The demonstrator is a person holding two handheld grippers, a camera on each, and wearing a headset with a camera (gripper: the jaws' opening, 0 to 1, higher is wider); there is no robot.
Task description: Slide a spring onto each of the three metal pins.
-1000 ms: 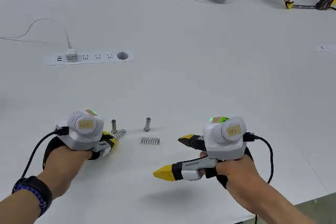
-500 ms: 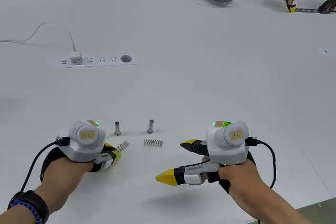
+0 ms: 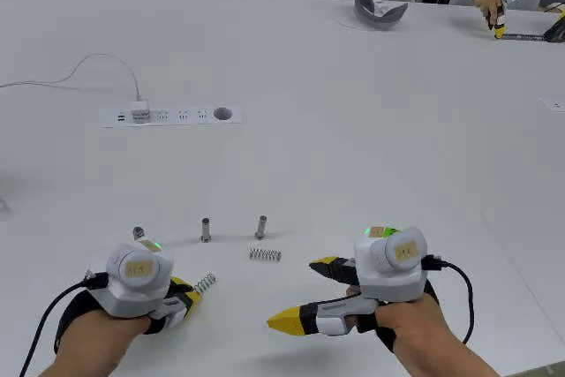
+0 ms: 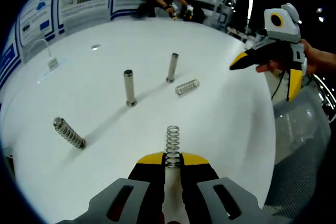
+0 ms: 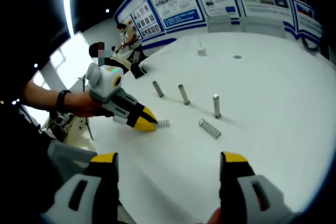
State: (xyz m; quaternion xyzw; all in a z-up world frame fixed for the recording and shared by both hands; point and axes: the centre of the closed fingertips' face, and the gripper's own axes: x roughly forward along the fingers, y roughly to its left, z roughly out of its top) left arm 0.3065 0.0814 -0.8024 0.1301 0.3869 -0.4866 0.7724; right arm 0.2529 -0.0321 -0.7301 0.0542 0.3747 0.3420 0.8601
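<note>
Three metal pins stand in a row on the white table: the left pin [image 3: 139,232] [image 4: 68,132] wears a spring, while the middle pin [image 3: 206,229] [image 4: 128,87] and right pin [image 3: 261,226] [image 4: 172,67] are bare. A loose spring [image 3: 265,254] [image 4: 187,86] [image 5: 209,128] lies in front of the right pin. My left gripper [image 3: 190,294] [image 4: 172,158] is shut on another spring [image 3: 205,282] [image 4: 172,141] that sticks out past its yellow tips, held short of the pins. My right gripper [image 3: 302,293] [image 5: 169,163] is open and holds nothing, to the right of the loose spring.
A white power strip [image 3: 168,116] with a plugged-in cable lies further back on the table. A grey curved object [image 3: 380,2] rests at the far edge, and another person's hand with a gripper [image 3: 494,2] works at the far right.
My left gripper has drawn back toward me with the spring, away from the pins, which uncovers the left pin with its spring. The head camera has tilted. The right gripper has hardly moved.
</note>
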